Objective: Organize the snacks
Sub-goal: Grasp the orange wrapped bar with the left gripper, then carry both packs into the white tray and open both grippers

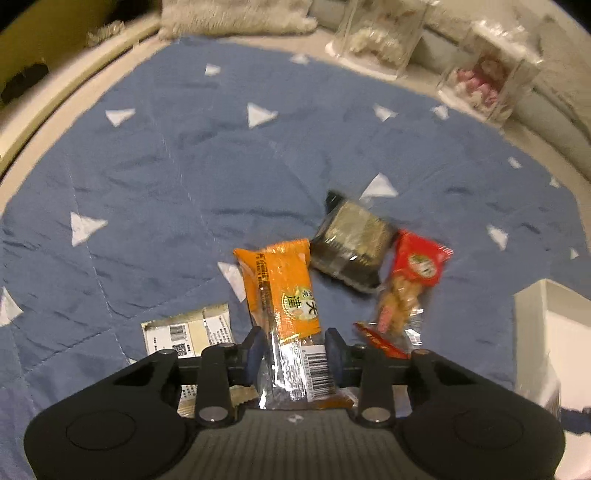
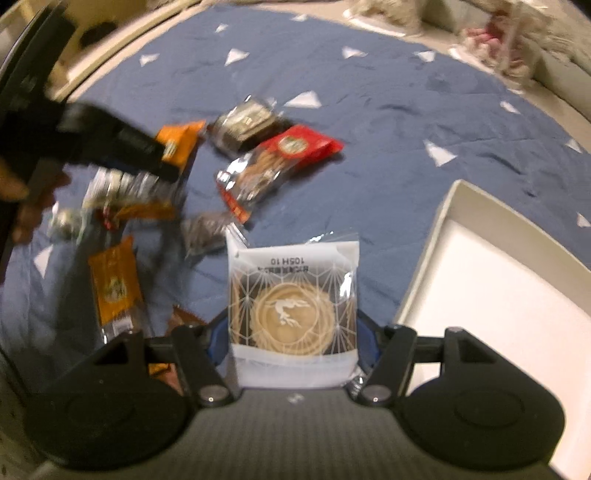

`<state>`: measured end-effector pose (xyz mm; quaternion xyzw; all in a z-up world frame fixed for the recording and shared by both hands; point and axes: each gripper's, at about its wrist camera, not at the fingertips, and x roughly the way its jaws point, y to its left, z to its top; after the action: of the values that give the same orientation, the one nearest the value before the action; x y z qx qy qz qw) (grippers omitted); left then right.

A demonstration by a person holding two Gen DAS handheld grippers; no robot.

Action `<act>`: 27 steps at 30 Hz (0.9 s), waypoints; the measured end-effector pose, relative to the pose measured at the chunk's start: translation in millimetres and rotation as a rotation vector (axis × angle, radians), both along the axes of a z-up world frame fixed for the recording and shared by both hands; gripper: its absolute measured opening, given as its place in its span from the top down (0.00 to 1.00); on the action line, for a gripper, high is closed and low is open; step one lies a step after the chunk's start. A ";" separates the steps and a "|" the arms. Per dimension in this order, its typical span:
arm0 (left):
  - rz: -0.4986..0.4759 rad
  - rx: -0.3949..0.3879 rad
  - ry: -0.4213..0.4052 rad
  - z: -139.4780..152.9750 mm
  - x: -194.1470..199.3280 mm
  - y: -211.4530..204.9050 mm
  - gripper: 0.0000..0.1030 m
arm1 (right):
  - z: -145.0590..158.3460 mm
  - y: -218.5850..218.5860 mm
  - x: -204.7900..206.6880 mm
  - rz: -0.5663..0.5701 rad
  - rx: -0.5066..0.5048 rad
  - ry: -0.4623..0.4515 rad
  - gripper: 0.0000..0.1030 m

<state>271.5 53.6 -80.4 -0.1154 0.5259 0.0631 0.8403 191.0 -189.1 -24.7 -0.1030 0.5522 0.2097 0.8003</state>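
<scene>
My left gripper is shut on an orange snack bar packet and holds it over the blue quilt. My right gripper is shut on a white packet with a round pastry, just left of the open white box. On the quilt lie a dark wrapped packet, a red packet of crackers and a beige packet. In the right wrist view the left gripper shows at the left over more snacks, with another orange packet nearer.
The blue quilt with white triangles covers the surface. Two clear boxes with flowers stand at the far edge. A fluffy cushion lies at the back. The white box corner shows at the right.
</scene>
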 end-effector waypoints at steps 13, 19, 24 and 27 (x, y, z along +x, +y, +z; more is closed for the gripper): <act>-0.089 -0.079 -0.173 58.3 -41.8 -41.7 0.65 | 43.9 -62.9 -20.5 -0.189 0.078 -0.103 0.32; -0.163 -0.129 -0.207 70.4 -53.0 -76.2 0.65 | 52.5 -102.3 -34.1 -0.275 0.094 -0.124 0.32; -0.219 -0.172 -0.224 75.3 -55.4 -114.2 0.65 | 53.5 -140.3 -43.7 -0.346 0.089 -0.129 0.32; -0.244 -0.196 -0.230 75.2 -54.7 -136.6 0.65 | 52.1 -159.2 -48.6 -0.388 0.075 -0.126 0.32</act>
<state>216.8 -83.0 -5.1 -0.1387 0.4401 -0.1043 0.8810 142.4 -348.4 27.3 0.0221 0.5025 0.0653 0.8618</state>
